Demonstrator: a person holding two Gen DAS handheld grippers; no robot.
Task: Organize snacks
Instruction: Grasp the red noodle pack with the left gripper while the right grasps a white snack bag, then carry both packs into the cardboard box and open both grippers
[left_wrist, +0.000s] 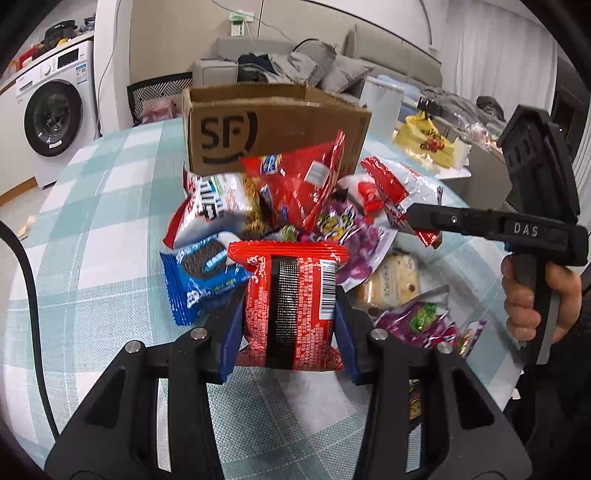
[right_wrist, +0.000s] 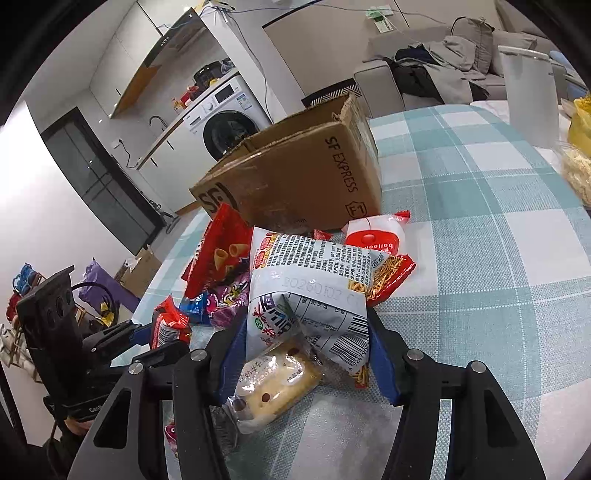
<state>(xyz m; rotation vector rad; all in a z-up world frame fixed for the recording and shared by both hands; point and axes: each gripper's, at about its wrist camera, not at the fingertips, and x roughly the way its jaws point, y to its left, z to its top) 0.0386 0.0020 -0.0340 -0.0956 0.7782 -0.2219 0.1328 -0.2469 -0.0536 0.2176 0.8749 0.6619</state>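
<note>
The left gripper (left_wrist: 290, 314) has its blue fingers (left_wrist: 231, 339) pinched on a red crinkly snack packet with a barcode (left_wrist: 295, 306), gripping it by both sides at the near edge of the snack pile (left_wrist: 295, 221). The right gripper (right_wrist: 306, 350) has its blue fingers (right_wrist: 384, 373) closed on a white and grey printed noodle-snack bag (right_wrist: 310, 291); a clear-wrapped pale cake slice (right_wrist: 273, 387) lies just under that bag, between the fingers, and I cannot tell whether it is caught in the grip too. Both holds look fresh, with the packets still low over the green and white checked tablecloth on the table (left_wrist: 92, 229).

The open brown cardboard box marked SF (left_wrist: 273, 125) stands behind the pile, toward the far edge of the table, its mouth upward. It is most likely where the snacks go.

To do this step well, each packet should probably be lifted straight up first, so that it comes free of its neighbours without dragging them. The blue biscuit pack (left_wrist: 199, 280) touches the red packet on its left and could slide along. On the right side, a slow lift would show whether the cake slice comes away too. Then carry both high enough to clear the box's rim, one hand after the other, so the grippers do not meet over the opening.
</note>
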